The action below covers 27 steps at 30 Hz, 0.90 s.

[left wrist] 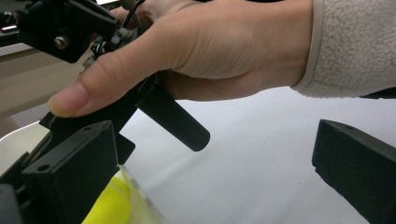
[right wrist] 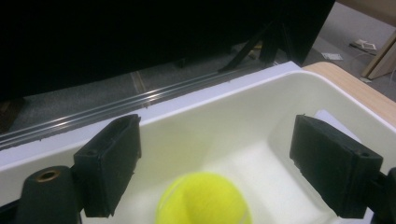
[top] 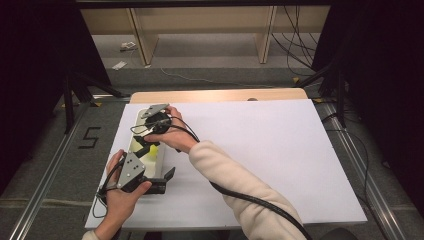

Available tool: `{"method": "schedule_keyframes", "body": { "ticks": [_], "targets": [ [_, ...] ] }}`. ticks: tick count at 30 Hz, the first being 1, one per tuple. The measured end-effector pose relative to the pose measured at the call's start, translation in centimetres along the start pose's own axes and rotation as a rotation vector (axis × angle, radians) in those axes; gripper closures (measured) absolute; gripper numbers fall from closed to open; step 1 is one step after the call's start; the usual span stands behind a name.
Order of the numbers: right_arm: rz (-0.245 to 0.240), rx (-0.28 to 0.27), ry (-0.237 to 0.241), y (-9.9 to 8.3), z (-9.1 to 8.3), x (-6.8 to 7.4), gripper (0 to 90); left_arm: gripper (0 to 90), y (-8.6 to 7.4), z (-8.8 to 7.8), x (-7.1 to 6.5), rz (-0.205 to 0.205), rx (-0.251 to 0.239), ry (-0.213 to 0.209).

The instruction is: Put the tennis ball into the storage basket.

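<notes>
The ball is seen lying in the white bin at the left edge of the table, its yellow visible in the high view beside the bin wall. The right gripper is held over the bin with jaws spread and nothing between them — the ball sits just below and slightly nearer than the gap, so a short descent is judged sufficient. The right arm is reached across the body, wrist bent downward. The left gripper is rested near the bin's near end — jaws apart, empty, pointing across the table.
</notes>
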State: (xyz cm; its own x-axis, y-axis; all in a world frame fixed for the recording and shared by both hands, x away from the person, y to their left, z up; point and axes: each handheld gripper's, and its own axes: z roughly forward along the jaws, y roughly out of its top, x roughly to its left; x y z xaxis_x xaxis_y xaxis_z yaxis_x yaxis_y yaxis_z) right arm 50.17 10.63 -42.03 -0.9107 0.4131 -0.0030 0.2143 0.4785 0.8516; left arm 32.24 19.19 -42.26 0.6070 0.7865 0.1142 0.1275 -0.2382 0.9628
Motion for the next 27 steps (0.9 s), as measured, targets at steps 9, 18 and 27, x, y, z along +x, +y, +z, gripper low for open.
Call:
{"method": "schedule_keyframes", "body": {
  "ticks": [9,18,27],
  "targets": [
    [0.008,-0.014,-0.013,-0.1,-0.9,-0.5,16.8,0.0,0.0,0.0,0.0,0.000,0.002,0.000],
    [0.015,-0.018,-0.019,-0.4,-2.3,-0.9,17.0,0.0,0.0,0.0,0.0,0.001,0.001,0.002],
    [0.012,-0.027,-0.034,-0.6,-3.8,-1.4,17.2,0.0,0.0,0.0,0.0,0.002,0.003,0.000]
  ]
}}
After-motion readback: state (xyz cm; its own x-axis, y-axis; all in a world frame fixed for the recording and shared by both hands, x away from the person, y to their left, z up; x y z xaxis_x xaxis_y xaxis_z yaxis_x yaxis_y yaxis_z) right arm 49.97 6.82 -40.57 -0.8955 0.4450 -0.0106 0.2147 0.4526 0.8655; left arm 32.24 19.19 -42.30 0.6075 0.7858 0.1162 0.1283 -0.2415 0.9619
